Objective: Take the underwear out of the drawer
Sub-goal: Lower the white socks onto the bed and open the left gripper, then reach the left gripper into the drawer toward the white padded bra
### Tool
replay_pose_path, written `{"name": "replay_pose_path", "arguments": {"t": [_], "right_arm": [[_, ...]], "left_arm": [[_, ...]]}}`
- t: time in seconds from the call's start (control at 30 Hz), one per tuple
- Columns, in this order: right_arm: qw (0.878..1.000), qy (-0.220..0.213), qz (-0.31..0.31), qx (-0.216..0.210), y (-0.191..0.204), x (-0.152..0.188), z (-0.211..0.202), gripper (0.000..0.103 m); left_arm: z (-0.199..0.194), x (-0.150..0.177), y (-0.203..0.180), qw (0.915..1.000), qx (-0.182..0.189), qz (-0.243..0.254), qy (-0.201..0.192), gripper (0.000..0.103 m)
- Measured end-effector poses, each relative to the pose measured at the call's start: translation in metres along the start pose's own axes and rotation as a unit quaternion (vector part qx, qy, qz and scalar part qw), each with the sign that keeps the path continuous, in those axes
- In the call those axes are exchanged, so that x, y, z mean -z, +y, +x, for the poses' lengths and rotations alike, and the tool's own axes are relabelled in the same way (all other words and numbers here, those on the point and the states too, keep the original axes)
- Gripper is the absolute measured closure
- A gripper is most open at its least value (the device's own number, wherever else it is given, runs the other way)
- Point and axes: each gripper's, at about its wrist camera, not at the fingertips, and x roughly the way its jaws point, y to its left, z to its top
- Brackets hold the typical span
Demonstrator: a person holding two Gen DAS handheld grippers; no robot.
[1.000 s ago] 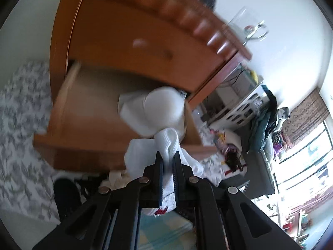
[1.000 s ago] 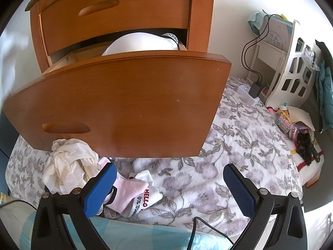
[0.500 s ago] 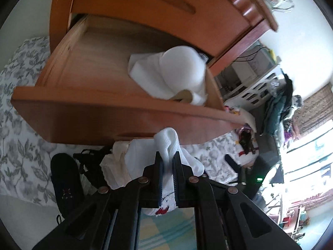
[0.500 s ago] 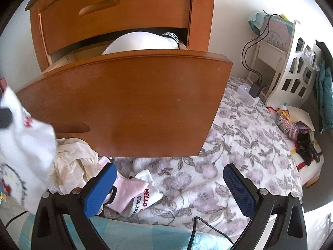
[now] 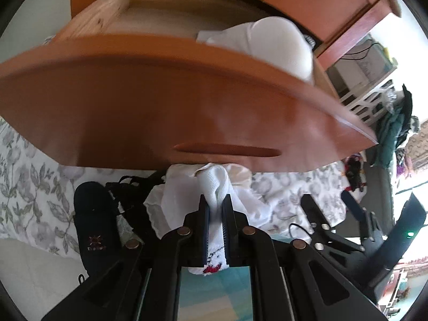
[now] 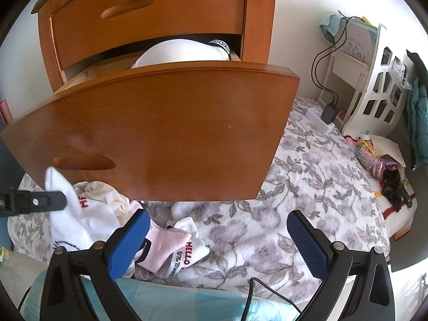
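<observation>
Left wrist view: your left hand-held gripper (image 5: 215, 208) is clamped on white underwear (image 5: 214, 184), outside and below the drawer (image 5: 187, 101), over the pile (image 5: 160, 208) on the bed. Right hand-held gripper (image 6: 214, 240) gapes empty.

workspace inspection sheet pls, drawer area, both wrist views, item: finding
surface: floral blanket spread below the drawer.
job's things: open drawer pulled out, white padded garment inside it; white underwear out of the drawer, in the left gripper.
clutter: pile of taken-out garments on the blanket, black garment beside it.
grippers: left gripper shut on the white underwear in front of the drawer face; right gripper open, empty, above the pile.
cables: black cables running to a plug by the white shelf; a thin cable near the right gripper.
surroundings: closed upper drawer, white wall, clothes hanging at right.
</observation>
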Motion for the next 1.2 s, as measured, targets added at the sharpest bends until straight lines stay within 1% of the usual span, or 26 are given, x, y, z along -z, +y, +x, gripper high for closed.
{"name": "replay_pose_path", "arguments": {"t": [0.1, 0.13, 0.17, 0.2, 0.23, 0.3, 0.4, 0.5, 0.57, 0.7, 0.77, 0.87, 0.97, 1.07, 1.2], "right_arm": [[1.0, 0.001, -0.002, 0.001, 0.002, 0.001, 0.001, 0.0], [1.0, 0.001, -0.001, 0.0, 0.001, 0.001, 0.002, 0.0], [1.0, 0.001, -0.001, 0.0, 0.001, 0.001, 0.002, 0.0], [1.0, 0.001, 0.0, 0.0, 0.001, 0.001, 0.003, 0.0], [1.0, 0.001, 0.0, 0.0, 0.001, 0.001, 0.002, 0.0], [1.0, 0.0, 0.0, 0.0, 0.001, 0.002, 0.002, 0.0], [1.0, 0.0, -0.001, 0.0, 0.001, 0.001, 0.002, 0.0], [1.0, 0.0, 0.0, 0.0, 0.001, 0.001, 0.002, 0.0], [1.0, 0.0, 0.0, 0.0, 0.001, 0.001, 0.002, 0.0], [1.0, 0.001, -0.001, 0.0, 0.001, 0.001, 0.003, 0.0], [1.0, 0.0, -0.001, 0.0, 0.001, 0.001, 0.002, 0.0], [1.0, 0.0, 0.0, 0.0, -0.001, 0.001, 0.002, 0.0], [1.0, 0.0, 0.0, 0.0, -0.001, 0.001, 0.002, 0.0], [1.0, 0.0, 0.0, 0.0, -0.001, 0.001, 0.002, 0.0], [1.0, 0.001, 0.001, -0.002, -0.002, -0.001, 0.003, 0.0]], "left_arm": [[0.004, 0.0, 0.006, 0.9999, -0.011, -0.007, 0.006, 0.094], [0.006, 0.0, 0.008, 0.9998, -0.013, -0.01, 0.008, 0.092], [0.006, -0.001, 0.01, 0.9997, -0.016, -0.012, 0.01, 0.085], [0.007, -0.001, 0.011, 0.9996, -0.019, -0.016, 0.013, 0.082], [0.008, -0.001, 0.012, 0.9995, -0.021, -0.018, 0.015, 0.074], [0.007, 0.0, 0.013, 0.9994, -0.02, -0.022, 0.017, 0.066], [0.004, -0.001, 0.012, 0.9994, -0.018, -0.023, 0.017, 0.061], [-0.003, -0.002, 0.01, 0.9996, -0.015, -0.021, 0.012, 0.052], [-0.009, -0.002, 0.009, 0.9996, -0.015, -0.022, 0.006, 0.043], [-0.015, -0.003, 0.007, 0.9995, -0.023, -0.02, -0.001, 0.034], [-0.017, -0.003, 0.008, 0.9994, -0.026, -0.023, -0.003, 0.025], [-0.021, -0.003, 0.008, 0.9994, -0.026, -0.024, -0.009, 0.019], [-0.028, -0.004, 0.004, 0.9995, -0.019, -0.016, -0.019, 0.016], [-0.039, -0.004, -0.002, 0.9996, -0.002, -0.004, -0.027, 0.013], [-0.059, -0.004, -0.013, 0.9988, 0.01, 0.021, -0.044, 0.01]]}}
